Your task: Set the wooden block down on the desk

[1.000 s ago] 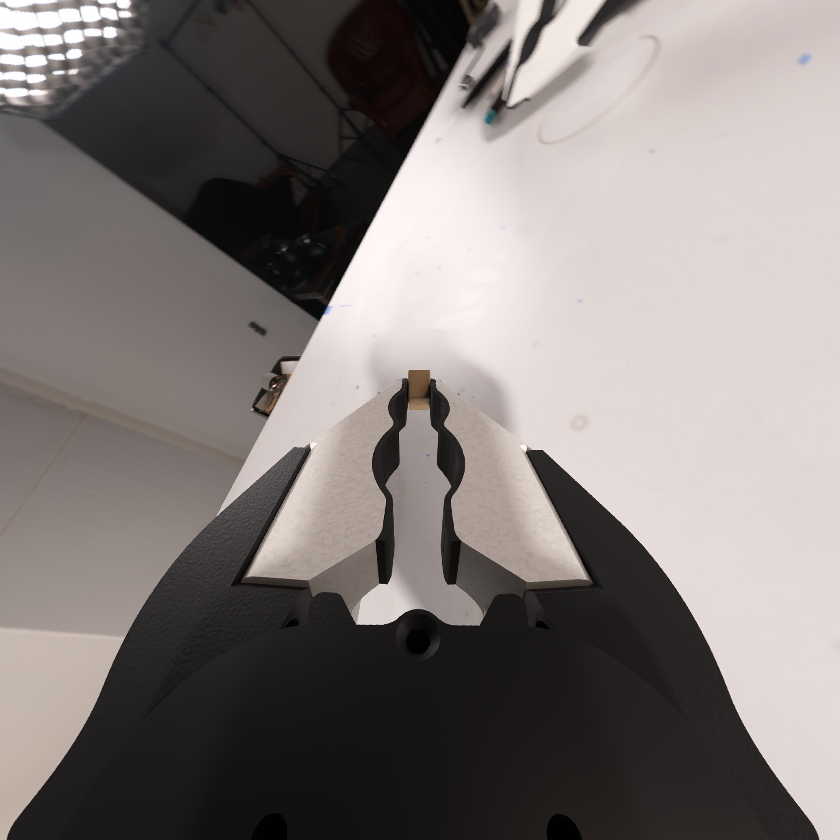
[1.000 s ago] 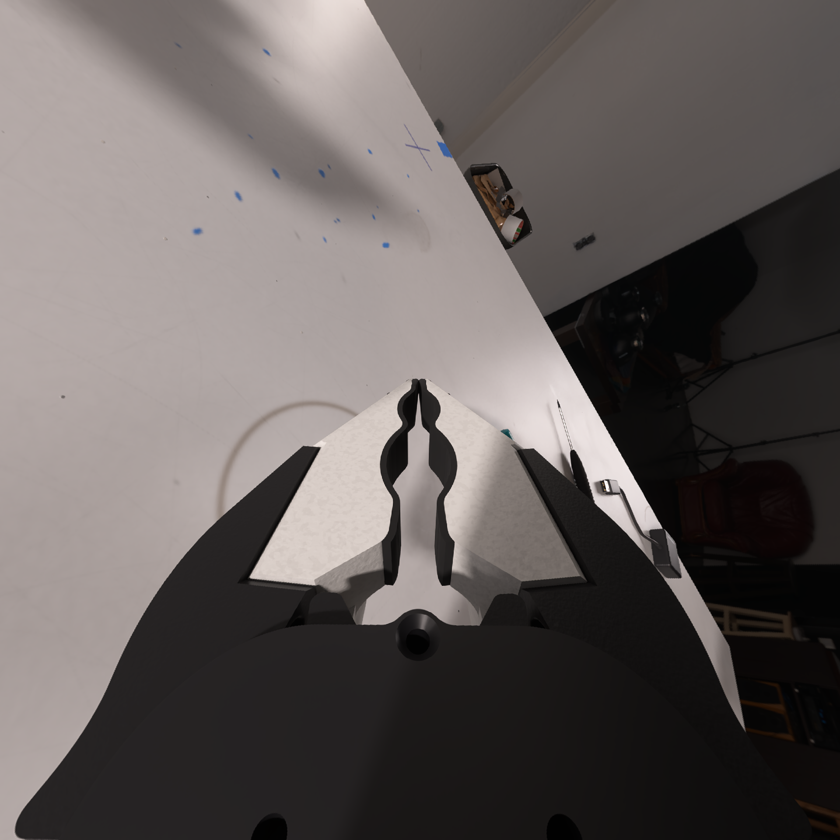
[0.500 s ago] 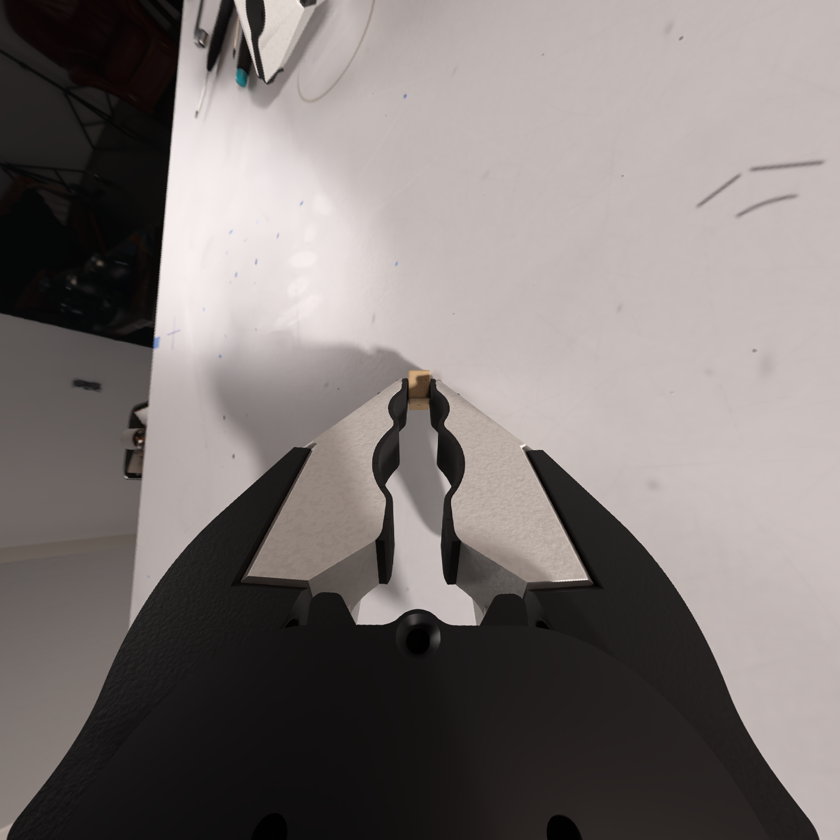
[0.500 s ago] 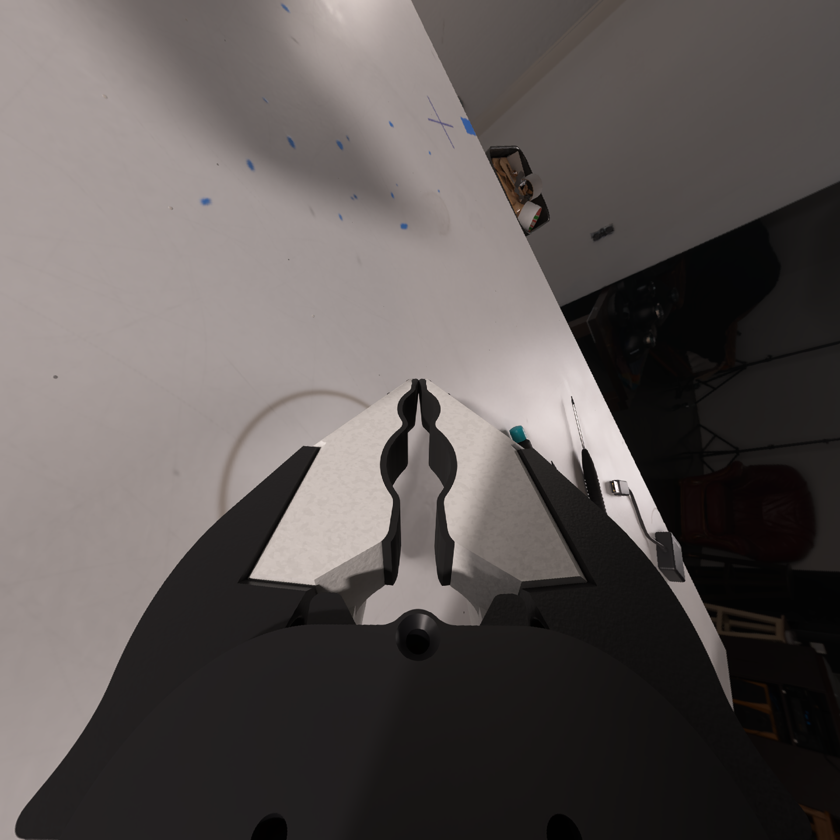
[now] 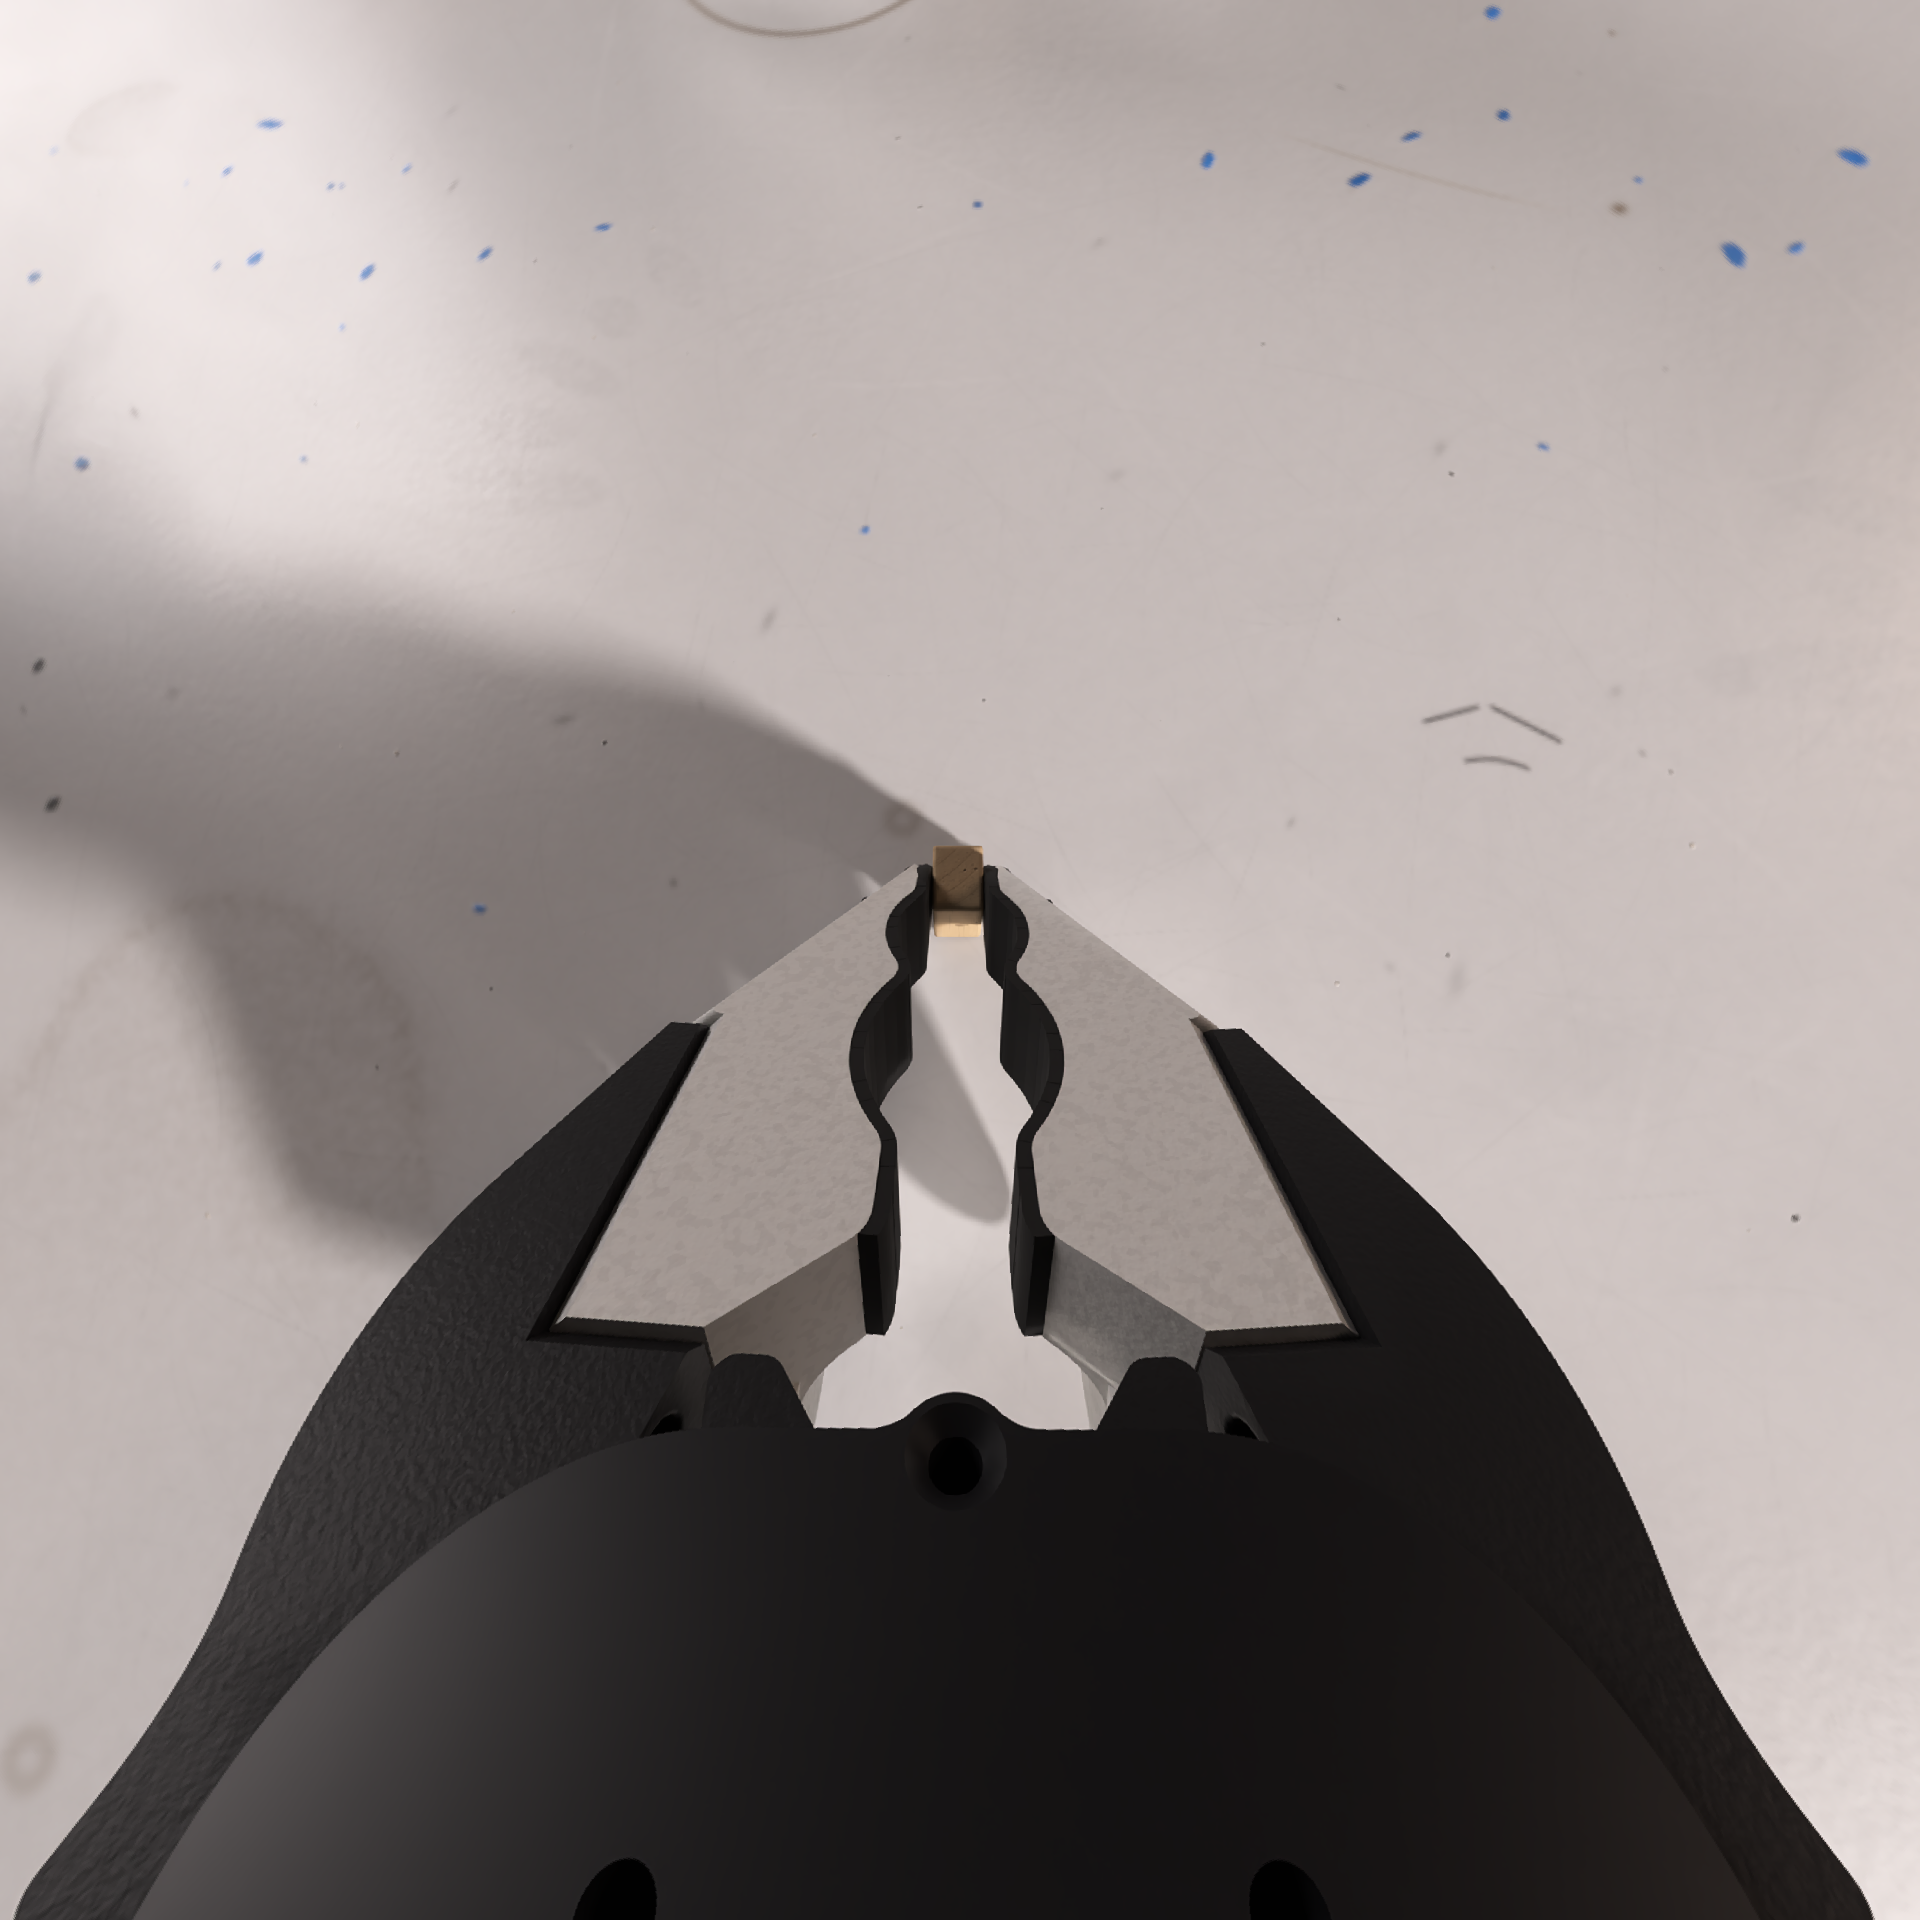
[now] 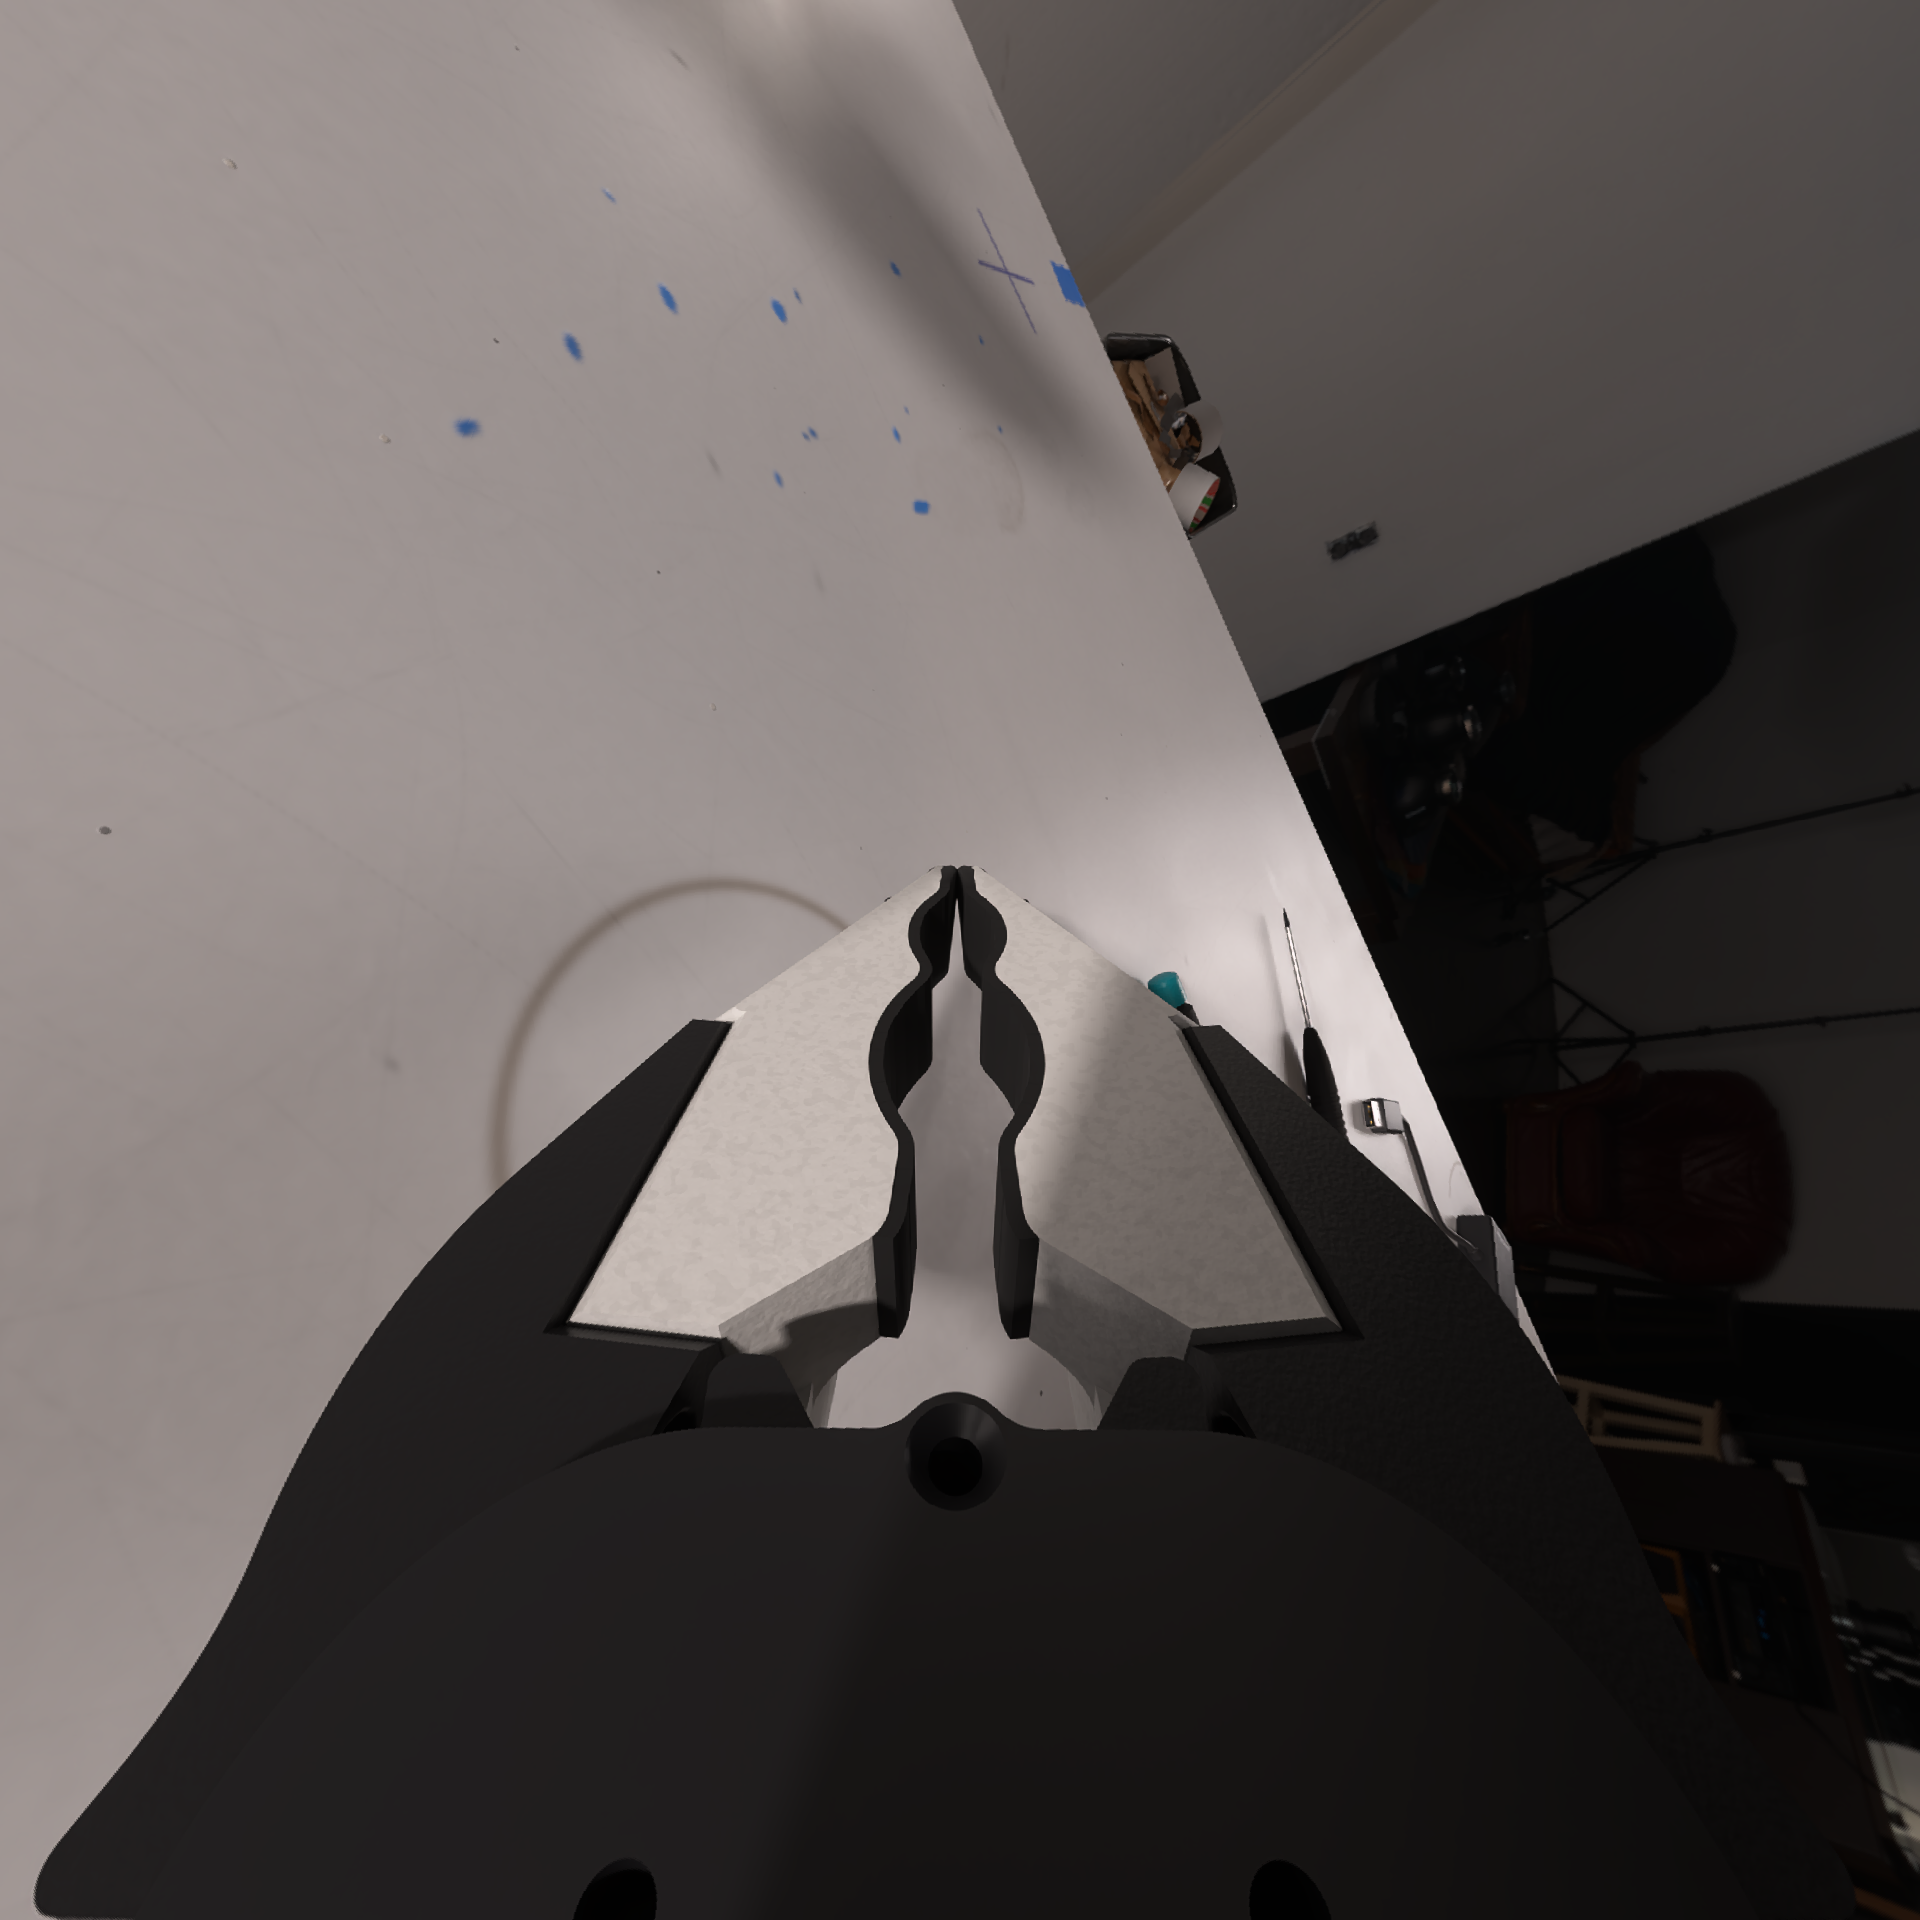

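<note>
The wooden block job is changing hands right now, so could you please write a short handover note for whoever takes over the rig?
Left gripper: shut on the small tan wooden block, pinched at the fingertips above the white, blue-speckled desk.
Right gripper: shut, holding nothing, near the desk edge beside a thin black screwdriver.
Done: block gripped and carried over open desk.
Left: lower it, open the jaws, back away. Whether it touches the desk cannot be told.

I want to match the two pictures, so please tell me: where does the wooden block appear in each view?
Left wrist view: the wooden block sits at the picture's centre, pinched between the tips of the left tool, over the white desk.
Right wrist view: not in it; the right tool is shut on nothing.
Shared landmark: the thin brown ring on the desk, at the top edge and left of centre.
</note>
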Available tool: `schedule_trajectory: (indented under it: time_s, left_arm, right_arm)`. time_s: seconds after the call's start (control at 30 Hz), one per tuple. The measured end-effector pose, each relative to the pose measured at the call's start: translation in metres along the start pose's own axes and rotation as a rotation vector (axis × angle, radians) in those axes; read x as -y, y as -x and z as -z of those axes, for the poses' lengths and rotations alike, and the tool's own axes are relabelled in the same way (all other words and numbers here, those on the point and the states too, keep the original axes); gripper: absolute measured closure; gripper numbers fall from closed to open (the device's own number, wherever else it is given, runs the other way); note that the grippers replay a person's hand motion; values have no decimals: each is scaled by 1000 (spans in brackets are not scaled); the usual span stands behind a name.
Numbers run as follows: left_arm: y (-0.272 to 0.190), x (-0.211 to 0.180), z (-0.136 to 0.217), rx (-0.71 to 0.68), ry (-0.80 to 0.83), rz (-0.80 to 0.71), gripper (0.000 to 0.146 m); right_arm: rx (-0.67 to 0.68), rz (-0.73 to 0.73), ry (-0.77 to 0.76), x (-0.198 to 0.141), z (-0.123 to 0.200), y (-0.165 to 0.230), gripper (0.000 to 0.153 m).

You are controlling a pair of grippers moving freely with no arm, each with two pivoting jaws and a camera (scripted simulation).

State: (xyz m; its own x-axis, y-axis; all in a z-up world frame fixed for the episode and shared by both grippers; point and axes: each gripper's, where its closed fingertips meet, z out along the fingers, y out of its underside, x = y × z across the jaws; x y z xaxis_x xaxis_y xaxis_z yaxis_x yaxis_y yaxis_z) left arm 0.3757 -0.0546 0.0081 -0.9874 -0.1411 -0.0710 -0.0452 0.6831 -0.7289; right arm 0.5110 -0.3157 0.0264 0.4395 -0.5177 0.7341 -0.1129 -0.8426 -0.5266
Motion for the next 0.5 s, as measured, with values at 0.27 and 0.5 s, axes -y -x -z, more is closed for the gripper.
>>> schedule_trajectory:
  time_s: [0.27,0.5]
  left_arm:
    - [4,17,42,183,-89,11,132]
    - [29,9,181,531,-190,30,140]
  right_arm:
    - [-112,-10,-45,-3,7,-14,153]
    - [-321,22,-115,2,20,-38,143]
